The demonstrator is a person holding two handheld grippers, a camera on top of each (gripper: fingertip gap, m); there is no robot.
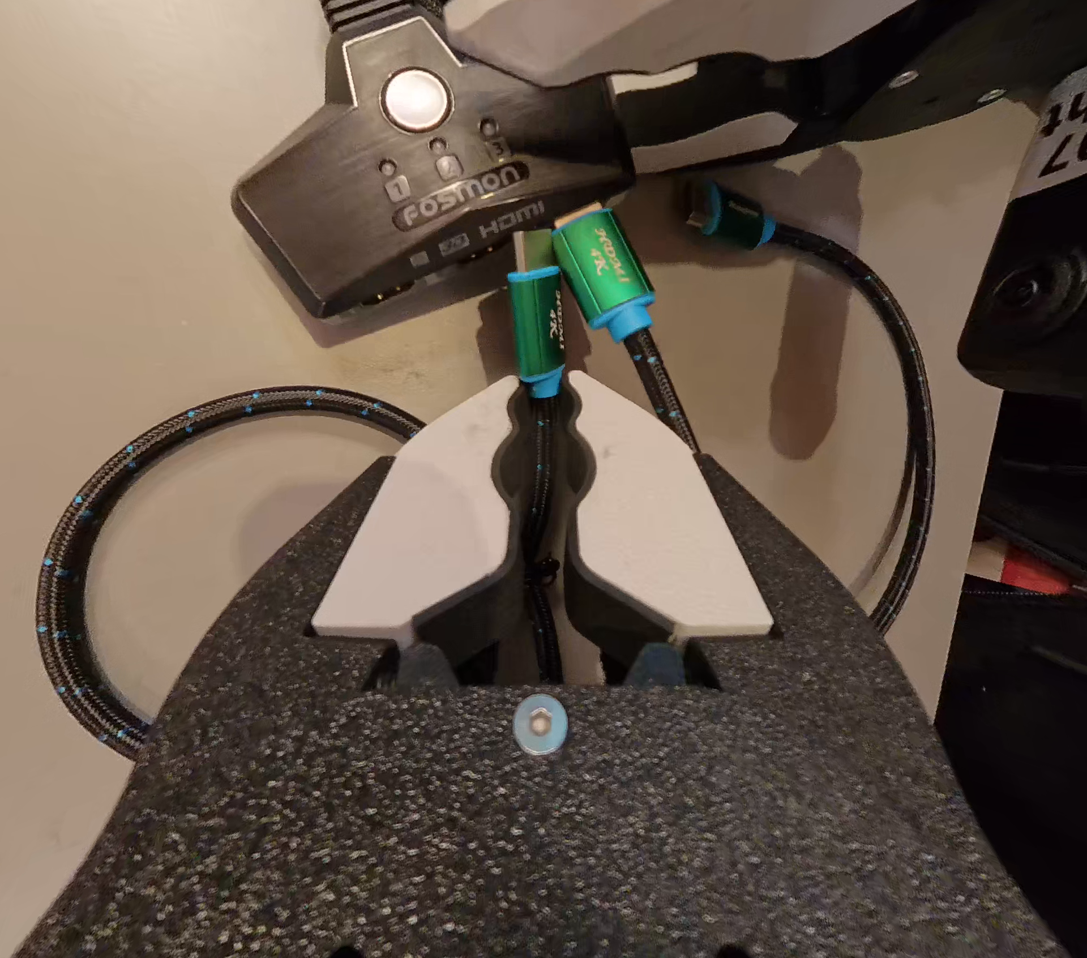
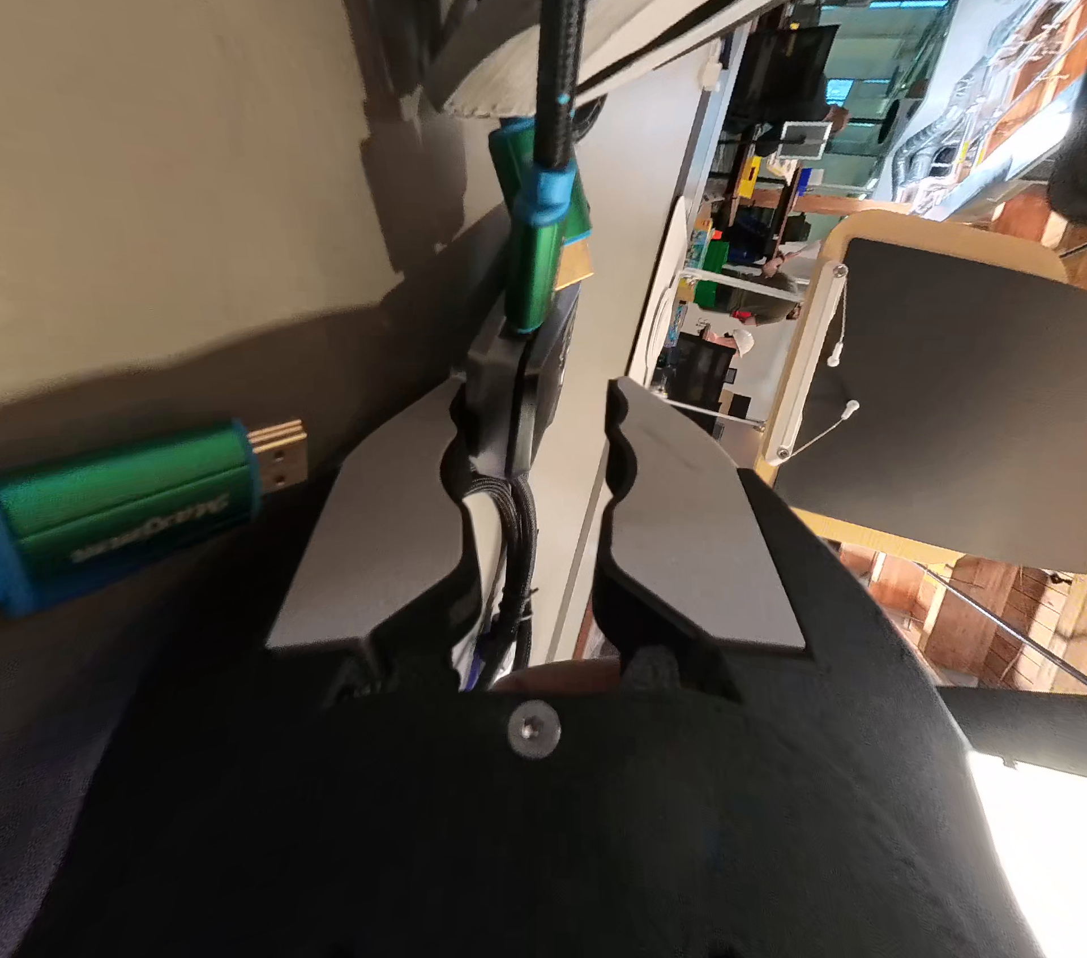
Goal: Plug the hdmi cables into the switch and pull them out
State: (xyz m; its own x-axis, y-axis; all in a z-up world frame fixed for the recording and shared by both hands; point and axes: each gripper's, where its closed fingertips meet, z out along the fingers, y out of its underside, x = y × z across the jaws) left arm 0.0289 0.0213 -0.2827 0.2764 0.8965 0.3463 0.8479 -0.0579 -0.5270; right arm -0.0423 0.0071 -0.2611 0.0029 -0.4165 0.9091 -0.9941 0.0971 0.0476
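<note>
HDMI cable (image 1: 538, 465): stiff braid, light; left tongs (image 1: 544, 388) clamped behind green plug (image 1: 535, 324). Right tongs (image 2: 532, 400) grip switch (image 1: 412, 177).

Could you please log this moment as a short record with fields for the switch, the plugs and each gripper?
switch: black, raised off the table, gripped by the right gripper
held plug: green, tip at the switch's port edge, cable in the left gripper
second plug: at the adjacent port, seating unclear
third plug: loose on the table
</note>
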